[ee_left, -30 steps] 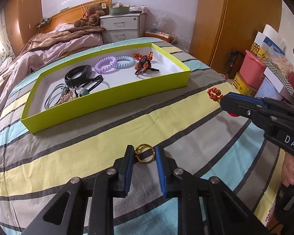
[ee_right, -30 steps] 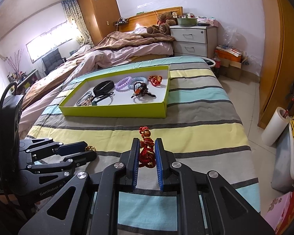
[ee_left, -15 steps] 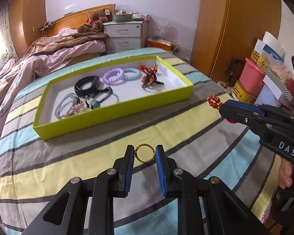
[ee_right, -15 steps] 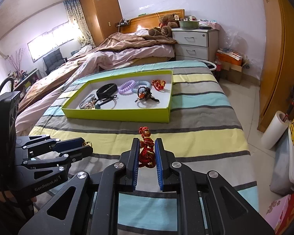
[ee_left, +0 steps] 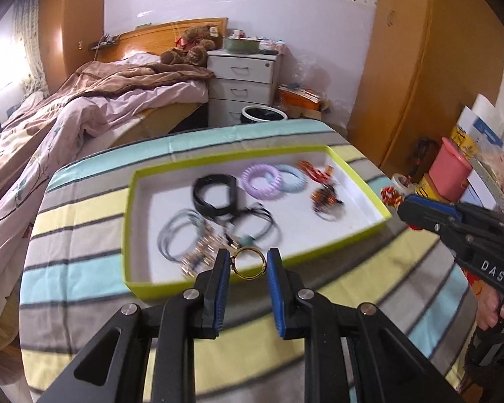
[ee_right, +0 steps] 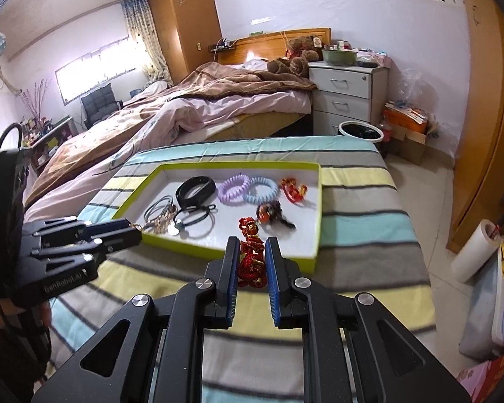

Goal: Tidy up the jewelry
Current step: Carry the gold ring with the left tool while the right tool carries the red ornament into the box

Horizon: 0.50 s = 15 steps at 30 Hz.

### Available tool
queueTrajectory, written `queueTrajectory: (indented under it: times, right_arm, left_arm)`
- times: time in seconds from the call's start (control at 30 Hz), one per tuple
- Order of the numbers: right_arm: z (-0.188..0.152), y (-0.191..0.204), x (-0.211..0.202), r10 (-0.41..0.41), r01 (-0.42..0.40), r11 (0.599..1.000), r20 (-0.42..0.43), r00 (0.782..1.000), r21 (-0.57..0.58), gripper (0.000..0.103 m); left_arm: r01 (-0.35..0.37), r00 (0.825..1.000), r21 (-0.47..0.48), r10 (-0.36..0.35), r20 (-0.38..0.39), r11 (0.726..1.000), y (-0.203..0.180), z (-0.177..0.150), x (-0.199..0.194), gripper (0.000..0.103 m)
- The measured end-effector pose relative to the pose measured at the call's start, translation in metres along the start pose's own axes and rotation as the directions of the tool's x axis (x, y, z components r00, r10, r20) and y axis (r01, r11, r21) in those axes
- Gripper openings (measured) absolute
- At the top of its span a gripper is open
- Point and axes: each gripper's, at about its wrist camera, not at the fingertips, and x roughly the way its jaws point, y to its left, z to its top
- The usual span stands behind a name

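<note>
A lime-green tray [ee_left: 356, 235] [ee_right: 316, 252] lies on the striped table. It holds a black band [ee_left: 215, 194], purple [ee_left: 261, 181] and blue [ee_left: 292, 181] coil ties, grey cords, and red and orange ornaments. My left gripper [ee_left: 247, 263] is shut on a gold ring [ee_left: 248, 263], held over the tray's near edge. My right gripper [ee_right: 251, 262] is shut on a red knotted ornament [ee_right: 250, 255], held above the tray's near right corner. The right gripper [ee_left: 420, 215] also shows in the left wrist view, the left gripper [ee_right: 124, 235] in the right wrist view.
The striped cloth [ee_right: 352, 235] covers the table. A bed [ee_right: 201, 110] and a white drawer unit [ee_right: 346, 97] stand behind it. A wardrobe [ee_left: 420, 67], boxes and a pink tub [ee_left: 448, 171] are at the right. A paper roll [ee_right: 473, 252] stands on the floor.
Both grippers have risen and moved forward toward the tray with their items still held. The ring and the red ornament now hang over the tray's near edge.
</note>
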Motion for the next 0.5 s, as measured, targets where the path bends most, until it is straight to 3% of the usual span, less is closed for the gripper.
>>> queueTrajectory:
  times: [0.2, 0.5]
  right_arm:
    - [0.015, 0.003, 0.043, 0.033, -0.033, 0.999, -0.078, 0.996, -0.004, 0.016]
    - [0.024, 0.012, 0.093, 0.027, -0.037, 0.998, -0.168, 0.985, -0.052, 0.016]
  left_arm:
    - [0.000, 1.000, -0.030, 0.000, -0.012, 1.000, 0.021, 0.013, 0.018, 0.023]
    - [-0.005, 0.998, -0.057, 0.002, -0.065, 0.998, 0.035, 0.008, 0.045, 0.023]
